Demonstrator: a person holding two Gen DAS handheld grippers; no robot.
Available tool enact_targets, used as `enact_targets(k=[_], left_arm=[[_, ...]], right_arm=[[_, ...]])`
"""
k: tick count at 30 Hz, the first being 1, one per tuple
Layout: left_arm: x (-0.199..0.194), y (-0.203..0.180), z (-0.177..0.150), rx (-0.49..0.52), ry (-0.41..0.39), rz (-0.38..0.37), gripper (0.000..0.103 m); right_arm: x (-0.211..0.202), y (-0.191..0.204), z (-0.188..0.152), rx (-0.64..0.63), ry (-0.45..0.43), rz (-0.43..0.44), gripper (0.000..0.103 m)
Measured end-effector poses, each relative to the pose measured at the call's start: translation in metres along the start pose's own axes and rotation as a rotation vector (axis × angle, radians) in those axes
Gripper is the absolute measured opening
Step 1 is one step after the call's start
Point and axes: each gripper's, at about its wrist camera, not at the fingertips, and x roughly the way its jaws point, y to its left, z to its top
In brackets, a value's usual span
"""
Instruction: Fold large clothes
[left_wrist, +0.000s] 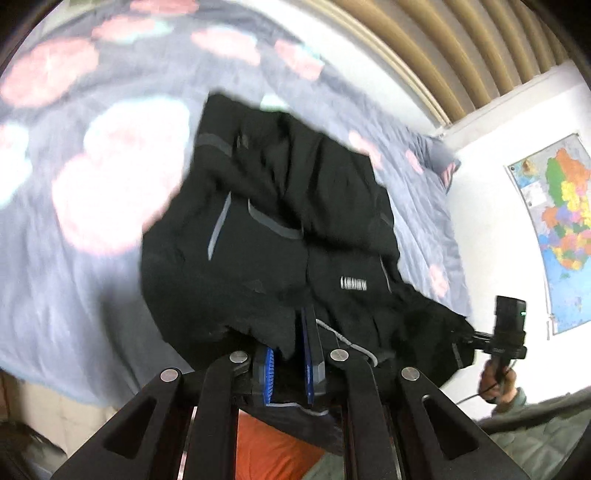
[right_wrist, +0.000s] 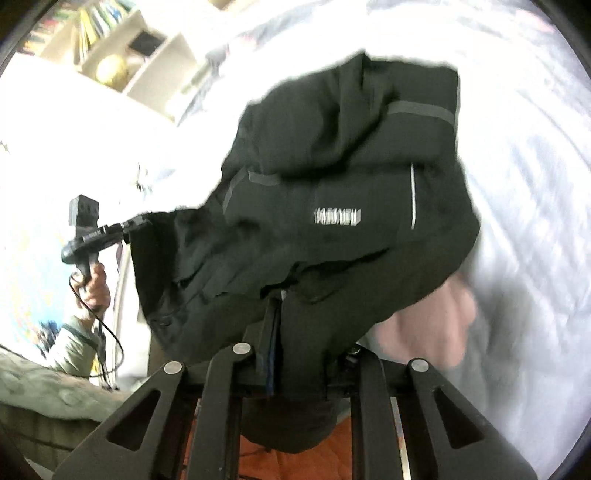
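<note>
While both grippers pinch its near hem, the black jacket (left_wrist: 280, 206) hangs over the bed (left_wrist: 74, 258). Left gripper (left_wrist: 291, 365) and right gripper (right_wrist: 275, 354) are clamped tight on cloth. Its white chest label (right_wrist: 337, 216) is too blurred to read.

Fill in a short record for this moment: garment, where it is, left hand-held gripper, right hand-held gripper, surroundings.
garment: black jacket with grey trim and a white logo
where: lifted over the bed, hanging between both grippers
left hand-held gripper: shut on the jacket's near edge
right hand-held gripper: shut on the jacket's near edge
surroundings: floral quilt on the bed, map on the wall, bookshelf
</note>
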Motion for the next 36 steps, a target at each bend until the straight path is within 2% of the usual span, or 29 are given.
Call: enact_targets(k=[6, 10, 13, 16, 20, 27, 30, 36], left_arm=[[-0.022, -0.011, 0.079, 0.019, -0.134, -0.041, 0.013], [-0.010, -0.007, 0.136, -0.030, -0.192, -0.067, 0.013], [0.006, 0.000, 0.171, -0.073, -0.201, -0.063, 0.013], [0.030, 0.009, 0.199, -0.115, -0.177, -0.039, 0.013], [0.062, 0.026, 0.228, -0.171, -0.134, -0.059, 0.013], [0.116, 0.051, 0.263, -0.219, -0.066, -0.064, 0.015], [0.147, 0.065, 0.273, -0.239, -0.025, -0.030, 0.015], [0.218, 0.089, 0.283, -0.274, 0.088, 0.103, 0.016]], right_arm=[[-0.031, -0.002, 0.065, 0.038, -0.155, 0.020, 0.020], [-0.037, -0.016, 0.111, 0.113, -0.233, 0.012, 0.020], [-0.037, -0.030, 0.137, 0.188, -0.256, 0.007, 0.023], [-0.029, -0.048, 0.155, 0.284, -0.266, 0.007, 0.026], [-0.016, -0.074, 0.174, 0.408, -0.265, 0.019, 0.028], [0.002, -0.109, 0.209, 0.479, -0.237, -0.002, 0.028], [0.025, -0.128, 0.231, 0.495, -0.191, -0.023, 0.028], [0.101, -0.177, 0.276, 0.534, -0.046, -0.107, 0.028]])
